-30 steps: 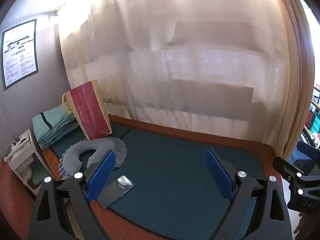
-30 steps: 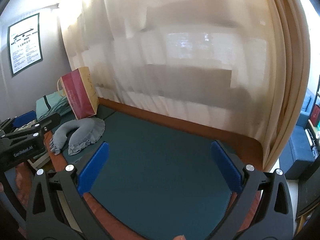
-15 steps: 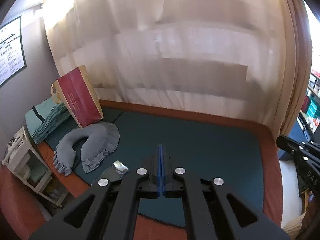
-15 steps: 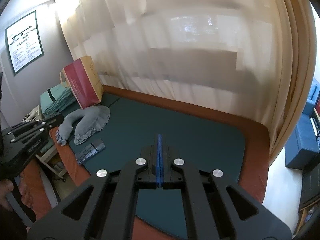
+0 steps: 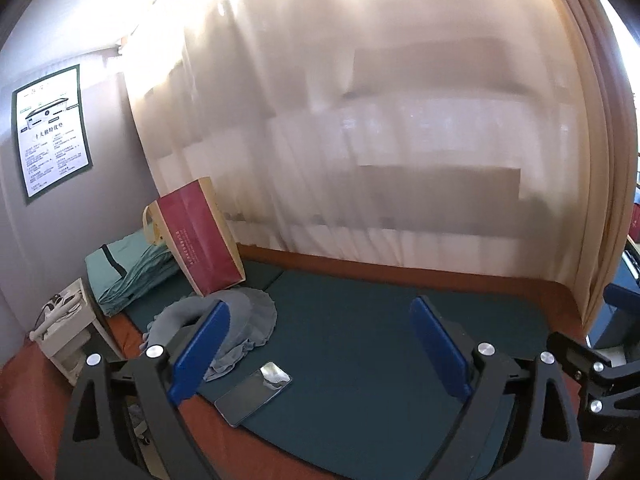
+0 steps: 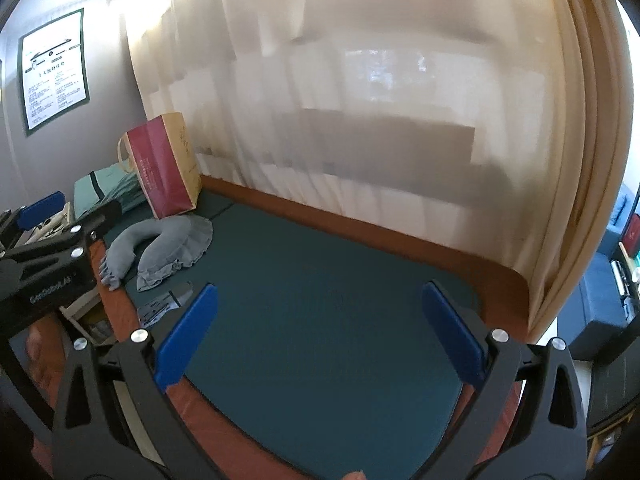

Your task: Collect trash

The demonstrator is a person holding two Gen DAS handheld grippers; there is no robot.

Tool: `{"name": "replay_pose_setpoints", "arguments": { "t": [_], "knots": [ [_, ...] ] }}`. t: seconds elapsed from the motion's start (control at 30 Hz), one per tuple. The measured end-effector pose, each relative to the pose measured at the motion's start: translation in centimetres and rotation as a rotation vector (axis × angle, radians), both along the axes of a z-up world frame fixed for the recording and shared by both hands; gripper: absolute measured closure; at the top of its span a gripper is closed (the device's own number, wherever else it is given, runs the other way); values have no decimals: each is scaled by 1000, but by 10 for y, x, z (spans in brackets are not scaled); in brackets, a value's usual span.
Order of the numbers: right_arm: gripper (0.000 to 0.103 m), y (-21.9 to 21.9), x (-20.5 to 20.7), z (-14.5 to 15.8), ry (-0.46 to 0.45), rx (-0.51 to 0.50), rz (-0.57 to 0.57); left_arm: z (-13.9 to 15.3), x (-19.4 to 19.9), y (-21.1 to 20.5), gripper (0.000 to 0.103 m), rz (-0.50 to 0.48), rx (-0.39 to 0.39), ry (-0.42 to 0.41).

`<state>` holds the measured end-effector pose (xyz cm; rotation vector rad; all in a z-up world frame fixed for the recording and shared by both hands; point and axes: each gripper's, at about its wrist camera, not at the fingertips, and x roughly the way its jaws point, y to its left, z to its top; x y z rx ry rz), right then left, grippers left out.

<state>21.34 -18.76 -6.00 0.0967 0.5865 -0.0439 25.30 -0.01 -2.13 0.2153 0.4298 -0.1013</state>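
left gripper (image 5: 320,344) reopened, empty | right gripper (image 6: 320,334) reopened, empty

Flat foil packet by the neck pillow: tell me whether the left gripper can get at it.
Probably yes. The left gripper has open, empty jaws, and the flat foil packet lies uncovered on the mat edge beside the neck pillow.

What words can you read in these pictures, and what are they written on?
"GenRobot.AI": white letters on the black body of the left gripper, seen from the right wrist camera.
Poster on the grey wall: rows of print, too small and blurred to read.
Red paper bag: a line of small pale characters, too blurred to read.
Flat shiny packet on the green mat: print too blurred to read.
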Motion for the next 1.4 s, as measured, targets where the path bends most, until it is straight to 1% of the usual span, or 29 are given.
{"name": "replay_pose_setpoints", "arguments": {
  "t": [0.13,0.2,0.3,0.33,0.37,0.4,0.43,0.47,0.5,0.53,0.57,0.63,0.73,0.8,0.87,0.93,0.97,1.0,1.03,1.07,1.1,1.13,1.17,1.23,1.4],
  "knots": [
    [3,-2,0,-1,-1,11,1,1,2,1,13,-21,-9,28],
    [3,-4,-2,0,-2,20,4,2,6,0,13,-33,-7,61],
    [3,-6,-3,0,26,28,5,4,5,2,13,-30,-19,70],
    [7,-7,-3,0,35,41,8,4,5,2,13,-28,-17,68],
    [31,-9,-3,0,45,69,15,4,5,2,15,-32,-17,73],
    [48,-11,-3,-1,58,74,8,4,6,2,33,-43,-21,84],
    [77,-12,-2,-1,69,70,-7,2,8,2,51,-54,-25,111],
    [85,-13,-2,-2,70,82,-1,0,11,1,92,-60,-25,143],
    [93,-14,-4,-2,65,92,12,-3,15,1,102,-66,-32,179],
    [102,-13,-6,0,57,84,12,-6,16,3,102,-73,-48,205],
    [102,-11,-8,2,45,71,16,-9,17,4,103,-65,-49,213],
    [102,-9,-8,4,44,59,26,-13,16,2,103,-50,-23,207],
    [102,-7,-6,3,47,52,16,-15,17,2,102,-53,-32,215],
    [99,-8,-7,3,30,48,0,-12,16,3,102,-55,-28,182],
    [99,-9,-5,3,36,22,-18,-8,12,2,101,-39,-4,127],
    [97,-10,-4,3,37,14,-25,-4,10,4,100,-38,-22,115],
    [88,-10,-4,2,40,15,-26,-3,11,6,93,-45,-44,127],
    [76,-10,-3,2,44,16,-26,-3,12,7,69,-49,-62,137],
    [17,-9,-3,2,43,17,-26,-2,13,9,48,-46,-77,142],
    [9,-8,-5,3,18,15,-28,-1,12,10,18,-26,-84,125],
    [4,-7,-5,4,3,3,-30,1,8,11,15,-4,-84,80],
    [3,-6,-5,4,-3,-13,-27,3,3,11,14,16,-68,22],
    [3,-4,-3,5,0,-20,-16,4,2,8,10,24,-48,4],
    [3,-4,-2,4,4,-14,-8,5,1,5,10,7,-26,1],
    [3,-5,-1,2,9,-4,-10,3,2,4,10,-7,-39,22]
  ]
}}
